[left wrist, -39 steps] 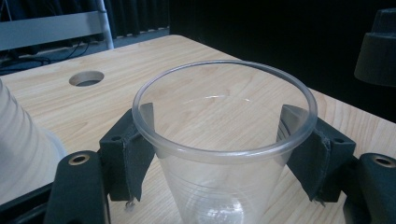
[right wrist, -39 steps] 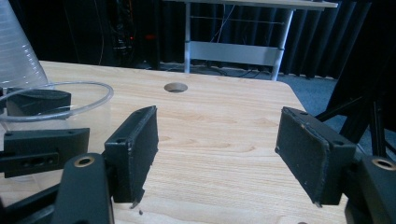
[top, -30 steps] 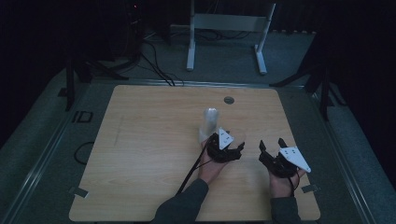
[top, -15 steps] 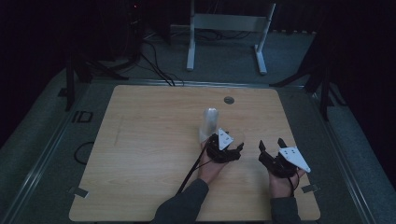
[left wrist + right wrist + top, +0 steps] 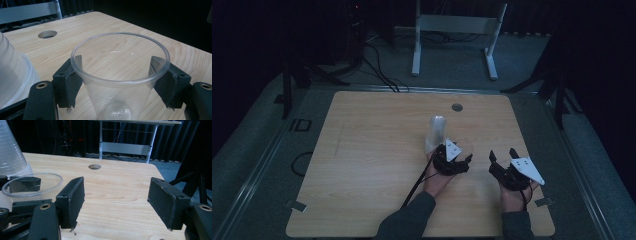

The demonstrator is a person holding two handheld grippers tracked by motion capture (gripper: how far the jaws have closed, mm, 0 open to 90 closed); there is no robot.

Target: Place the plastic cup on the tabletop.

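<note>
Dark curtains and a metal stand close off the far side of the room, and the wooden table is lit dimly, with a round cable hole near its far edge that I will use as my marker. On the near side of that hole, toward me, stands the clear plastic cup, upright with its mouth up, and my left gripper has it between its pads, which press on the wall just under the rolled rim on both sides. Just beside the cup, and also nearer to me than the hole, an upturned stack of clear cups rises like a ribbed cone. My right gripper waits off to the side, nearer to me than the hole too, its jaws standing wide with nothing between them. I judge the cup to be very light, thin-walled and springy: it will buckle or crack if I squeeze hard, and the smooth plastic could slip out if I squeeze too little. The rim is the stiffest part, so the hold just below it looks right to me; lower down the wall would fold in. A gentle, steady squeeze and slow movement should keep it from popping free or tipping against the stack.
</note>
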